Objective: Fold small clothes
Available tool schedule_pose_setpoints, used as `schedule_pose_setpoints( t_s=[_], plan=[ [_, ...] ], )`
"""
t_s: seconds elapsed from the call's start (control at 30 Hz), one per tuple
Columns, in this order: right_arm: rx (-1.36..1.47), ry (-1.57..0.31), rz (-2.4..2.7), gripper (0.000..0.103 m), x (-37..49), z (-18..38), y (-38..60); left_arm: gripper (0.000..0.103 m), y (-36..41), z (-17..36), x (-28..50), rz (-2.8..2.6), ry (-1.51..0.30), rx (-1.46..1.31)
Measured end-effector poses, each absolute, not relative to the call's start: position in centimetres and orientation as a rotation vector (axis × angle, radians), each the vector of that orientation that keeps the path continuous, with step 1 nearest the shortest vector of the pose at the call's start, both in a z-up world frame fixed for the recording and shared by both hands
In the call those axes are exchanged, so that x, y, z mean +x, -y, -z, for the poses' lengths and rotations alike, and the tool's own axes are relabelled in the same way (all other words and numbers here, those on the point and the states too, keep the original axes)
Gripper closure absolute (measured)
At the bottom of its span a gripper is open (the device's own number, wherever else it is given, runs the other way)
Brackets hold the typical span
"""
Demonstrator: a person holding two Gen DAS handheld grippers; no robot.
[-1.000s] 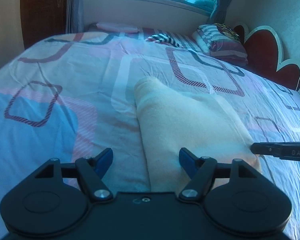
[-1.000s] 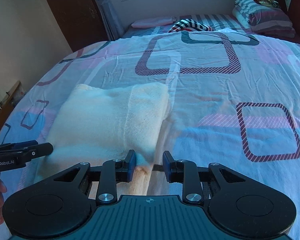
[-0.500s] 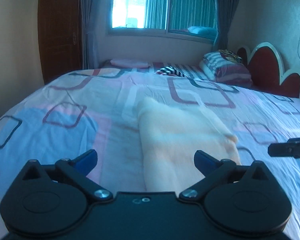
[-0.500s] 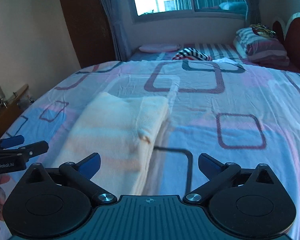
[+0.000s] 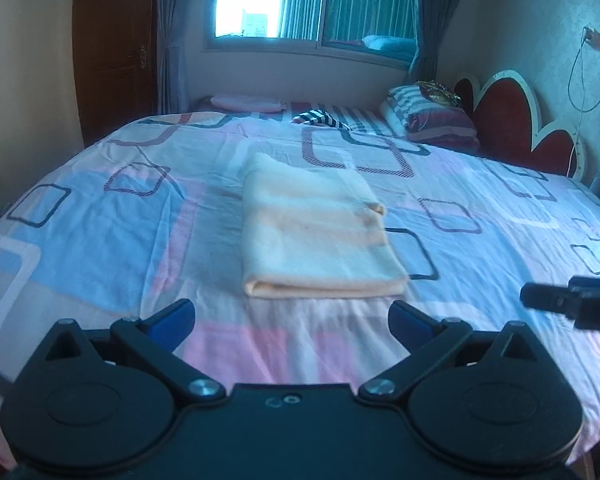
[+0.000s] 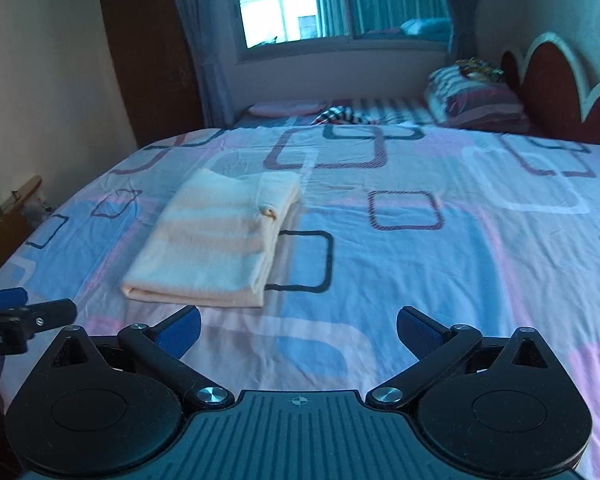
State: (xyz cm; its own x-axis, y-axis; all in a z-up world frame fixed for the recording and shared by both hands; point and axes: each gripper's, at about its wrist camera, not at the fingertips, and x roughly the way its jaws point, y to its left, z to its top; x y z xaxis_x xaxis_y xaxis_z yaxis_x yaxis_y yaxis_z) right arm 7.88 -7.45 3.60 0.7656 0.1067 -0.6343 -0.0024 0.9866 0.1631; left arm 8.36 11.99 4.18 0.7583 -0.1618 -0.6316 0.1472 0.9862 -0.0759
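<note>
Both grippers stand wide apart and empty: the left gripper (image 5: 292,316) low in its frame just short of the folded cream garment (image 5: 316,232), the right gripper (image 6: 298,326) low in its own with the garment at centre left. That garment lies as a neat flat rectangle on the patterned bed (image 5: 480,216), touched by neither. Folding of this piece looks finished, so the next move likely calls for fetching another piece.

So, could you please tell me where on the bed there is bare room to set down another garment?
Bare sheet lies right of the folded cream cloth, toward the headboard, and left of it. The far end is crowded: striped garment, pink item, pillows.
</note>
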Motion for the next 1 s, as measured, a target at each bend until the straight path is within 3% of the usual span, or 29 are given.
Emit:
schedule_pose_setpoints(
  t_s=[0.33, 1.0],
  plan=[
    [0.193, -0.683, -0.066, 0.000, 1.3, -5.3, 7.1, 0.001, -10.7, -5.3, 1.9, 0.185, -0.653, -0.044],
    [0.194, -0.657, -0.063, 0.000, -0.4, -6.3, 6.7, 0.001, -10.0, -6.1, 1.3, 0.192, -0.627, 0.001]
  ],
)
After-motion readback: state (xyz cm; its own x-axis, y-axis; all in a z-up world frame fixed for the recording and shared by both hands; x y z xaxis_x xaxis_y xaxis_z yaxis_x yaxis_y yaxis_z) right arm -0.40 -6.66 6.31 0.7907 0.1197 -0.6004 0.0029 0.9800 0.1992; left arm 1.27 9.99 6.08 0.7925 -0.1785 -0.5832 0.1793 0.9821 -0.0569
